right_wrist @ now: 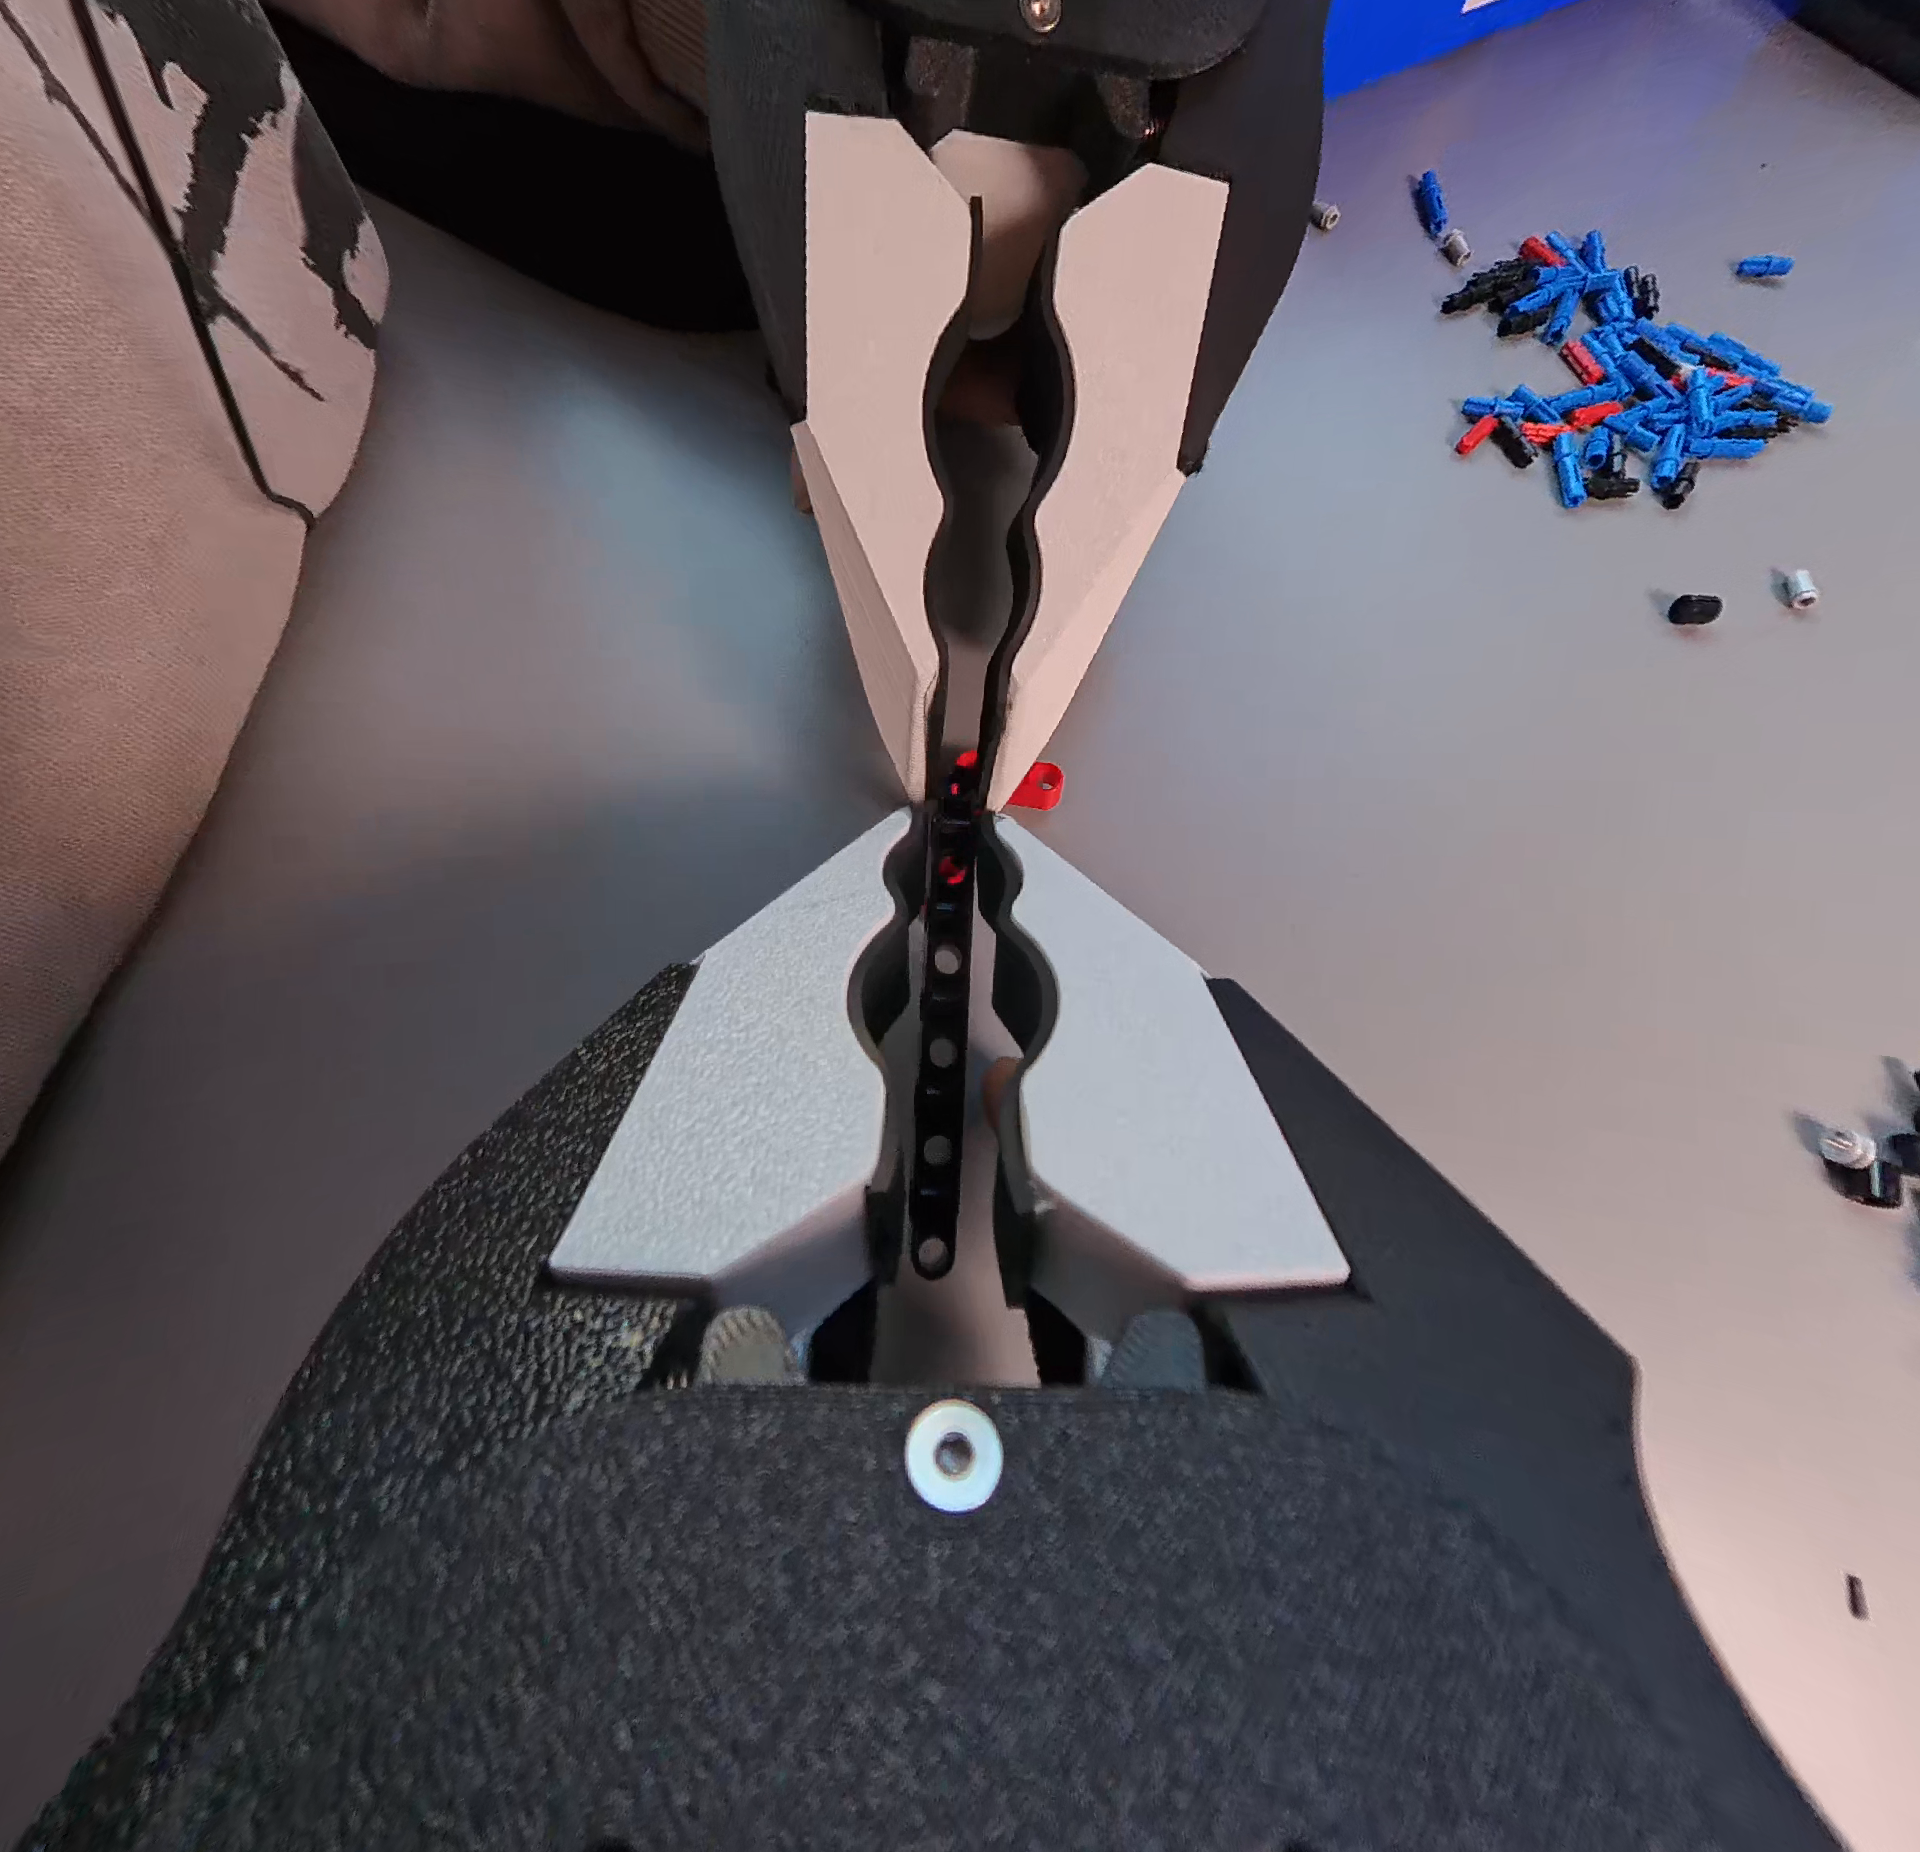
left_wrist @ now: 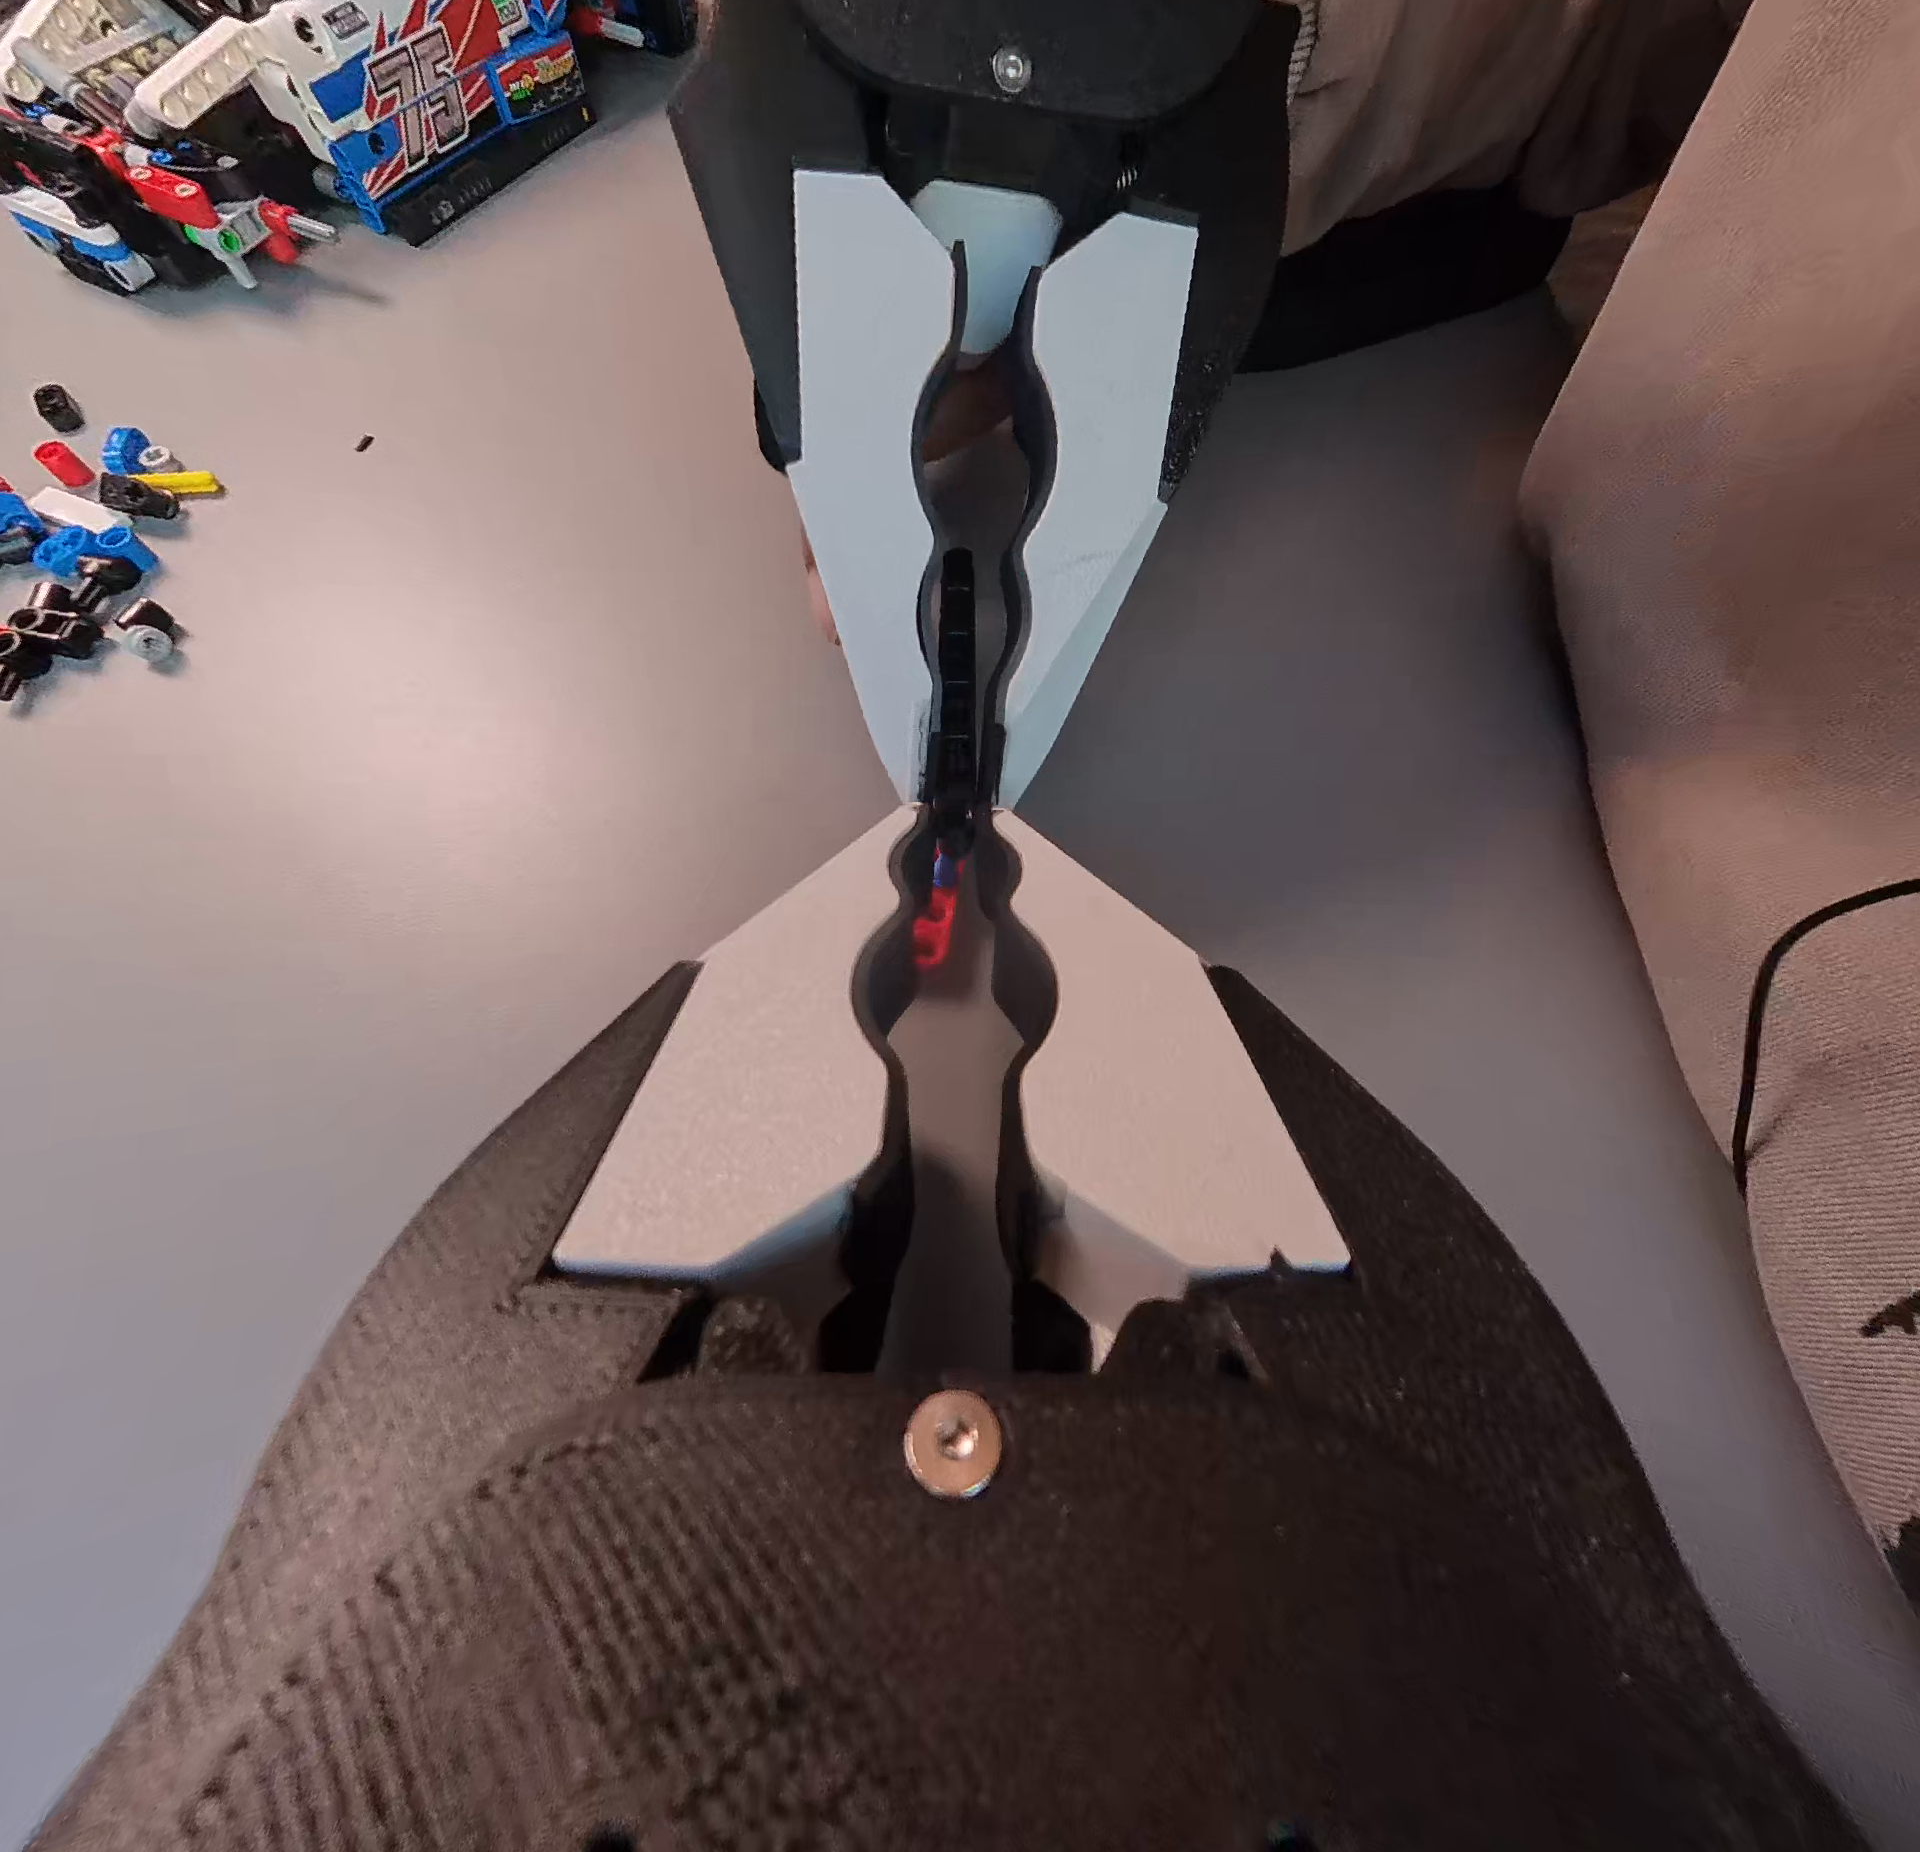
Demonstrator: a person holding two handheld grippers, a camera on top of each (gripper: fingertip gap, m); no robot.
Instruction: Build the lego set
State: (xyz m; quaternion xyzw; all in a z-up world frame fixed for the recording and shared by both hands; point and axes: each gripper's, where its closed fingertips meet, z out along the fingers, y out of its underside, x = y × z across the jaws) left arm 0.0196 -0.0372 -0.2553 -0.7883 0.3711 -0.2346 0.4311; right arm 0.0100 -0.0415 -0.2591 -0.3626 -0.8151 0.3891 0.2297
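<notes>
My two grippers meet tip to tip above the grey table (left_wrist: 416, 867). My right gripper (right_wrist: 951, 834) is shut on a long black beam with holes (right_wrist: 940, 1054), held edge-on along its jaws. My left gripper (left_wrist: 956, 838) is shut on a small red piece (left_wrist: 938, 929) with a bit of blue at its tip. The red piece touches the end of the black beam where the tips meet. In the left wrist view the right gripper (left_wrist: 956, 776) comes from the top with the beam (left_wrist: 956, 649). In the right wrist view the left gripper (right_wrist: 961, 779) comes from the top, with red (right_wrist: 1039, 786) showing beside its tip.
A partly built white, blue and red race car (left_wrist: 343, 109) stands at the far left, with loose pieces (left_wrist: 94, 545) near it. A pile of blue, black and red pins (right_wrist: 1631, 389) lies at the right, below a blue box (right_wrist: 1475, 5). A person's beige sleeve (left_wrist: 1714, 659) borders the table. My two grippers' fingertips are within a few centimetres of each other.
</notes>
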